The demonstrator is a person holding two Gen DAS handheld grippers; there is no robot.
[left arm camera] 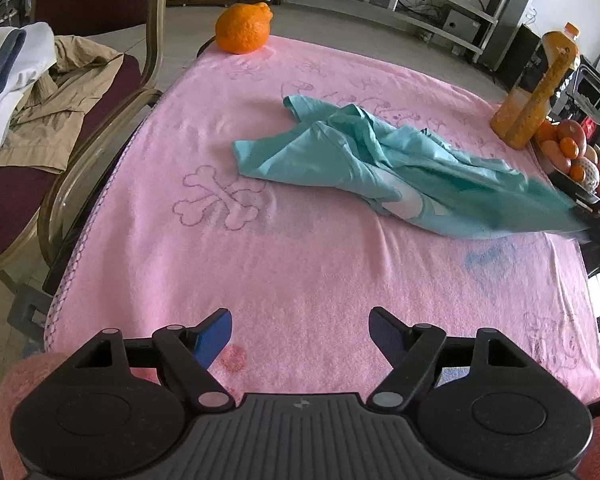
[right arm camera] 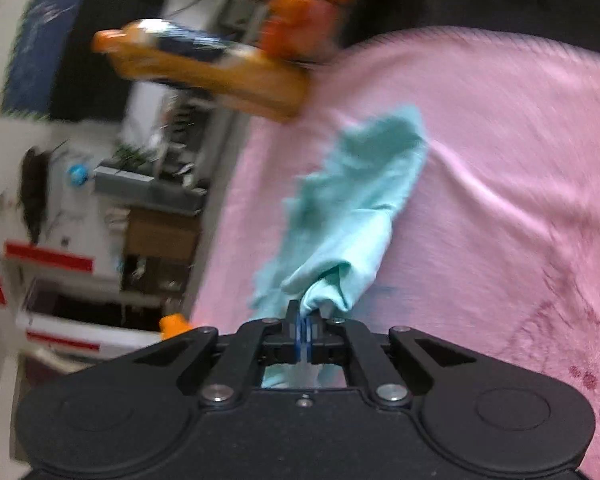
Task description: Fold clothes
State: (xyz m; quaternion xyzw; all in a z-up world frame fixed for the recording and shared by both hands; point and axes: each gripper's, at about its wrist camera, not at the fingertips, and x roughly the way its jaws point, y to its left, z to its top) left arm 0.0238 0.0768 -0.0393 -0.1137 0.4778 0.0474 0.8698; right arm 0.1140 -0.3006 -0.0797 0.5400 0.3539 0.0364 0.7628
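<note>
The right gripper [right arm camera: 305, 320] pinches a bunched teal garment [right arm camera: 356, 208] over the pink towel [right arm camera: 500, 160]; an orange juice bottle [right arm camera: 204, 64] blurs beyond.

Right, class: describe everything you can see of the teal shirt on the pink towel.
The shirt is teal, thin soft knit by its look, with a pale print partly showing among the folds. It lies crumpled and unfolded, stretched in a long bunch across the pink towel. One end is pinched in the shut right gripper, drawn into a tight twist there. The open left gripper is apart from it. Its far end reaches toward the juice bottle; contact is unclear.
</note>
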